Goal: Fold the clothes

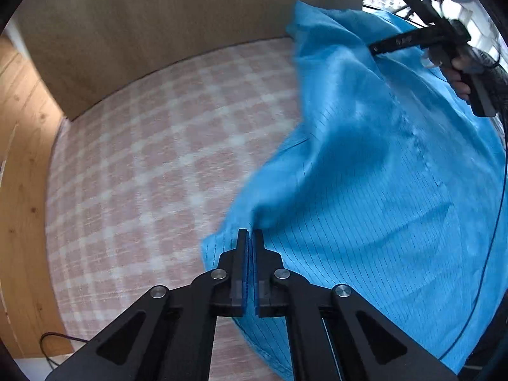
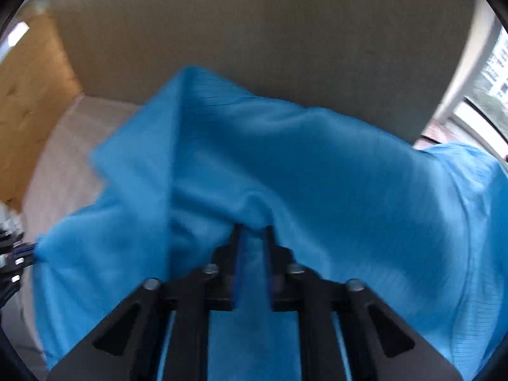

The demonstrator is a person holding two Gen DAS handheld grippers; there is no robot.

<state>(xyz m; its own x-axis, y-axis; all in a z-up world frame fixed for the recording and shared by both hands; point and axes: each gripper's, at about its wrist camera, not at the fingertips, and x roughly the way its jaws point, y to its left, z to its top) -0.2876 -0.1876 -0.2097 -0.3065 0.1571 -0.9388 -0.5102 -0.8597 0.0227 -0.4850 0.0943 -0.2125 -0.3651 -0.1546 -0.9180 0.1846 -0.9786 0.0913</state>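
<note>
Pinching blue garment (image 1: 365, 171) at its near edge, left gripper (image 1: 250, 238) jaws pressed together; draping over checkered bed cover (image 1: 152, 165). Bunching thin, limp, probably slippery cloth between right gripper (image 2: 252, 231) jaws, likewise clamped. Gripping hems or corners looking safest.

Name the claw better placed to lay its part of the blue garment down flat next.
Left. The left claw pinches the blue garment low by the checked sheet; the right claw holds its fold raised.

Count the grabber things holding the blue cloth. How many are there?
2. The left hand-held gripper pinches the blue cloth at its near edge, low over the checked bed cover. The right hand-held gripper grips it farther back, lifting a fold.
</note>
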